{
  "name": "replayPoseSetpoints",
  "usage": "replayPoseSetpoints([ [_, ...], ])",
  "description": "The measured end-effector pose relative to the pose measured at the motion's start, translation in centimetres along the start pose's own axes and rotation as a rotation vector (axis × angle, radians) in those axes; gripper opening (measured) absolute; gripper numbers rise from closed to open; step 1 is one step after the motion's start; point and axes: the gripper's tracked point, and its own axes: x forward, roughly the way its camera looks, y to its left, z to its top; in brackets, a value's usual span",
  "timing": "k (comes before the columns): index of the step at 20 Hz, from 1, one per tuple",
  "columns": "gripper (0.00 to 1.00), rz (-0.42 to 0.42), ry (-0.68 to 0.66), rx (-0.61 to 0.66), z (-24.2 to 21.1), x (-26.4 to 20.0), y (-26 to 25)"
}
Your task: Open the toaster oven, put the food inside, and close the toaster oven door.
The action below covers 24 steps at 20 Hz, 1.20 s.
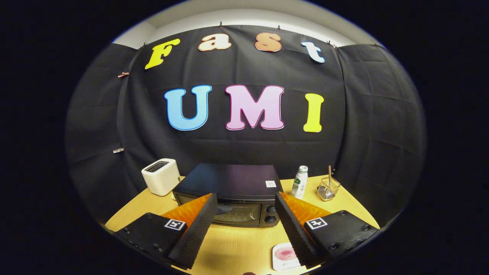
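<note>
A black toaster oven [233, 183] stands on the wooden table [237, 244], straight ahead of my fingers, with its glass door closed and knobs at the right of its front. My gripper [246, 198] is open, held above the table in front of the oven, with nothing between the fingers. A white square plate [283, 256] with a pink piece of food on it lies on the table just below the right finger, partly hidden by it.
A white pop-up toaster [161, 176] sits left of the oven. To the oven's right stand a small white bottle [300, 181] and a wire holder [328, 188] with a stick in it. Black cloth walls close in the table behind and at both sides.
</note>
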Motion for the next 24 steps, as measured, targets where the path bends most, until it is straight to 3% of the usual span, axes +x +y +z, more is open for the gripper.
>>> replayPoseSetpoints([
  [14,0.99,-0.014,0.145,-0.02,-7.6,10.6,6.0],
  [17,0.99,-0.026,0.125,-0.01,-7.6,12.1,6.4],
  [21,0.98,-0.055,0.191,-0.007,-10.0,12.8,6.4],
  [24,0.99,-0.034,0.18,-0.026,-9.8,12.9,7.1],
])
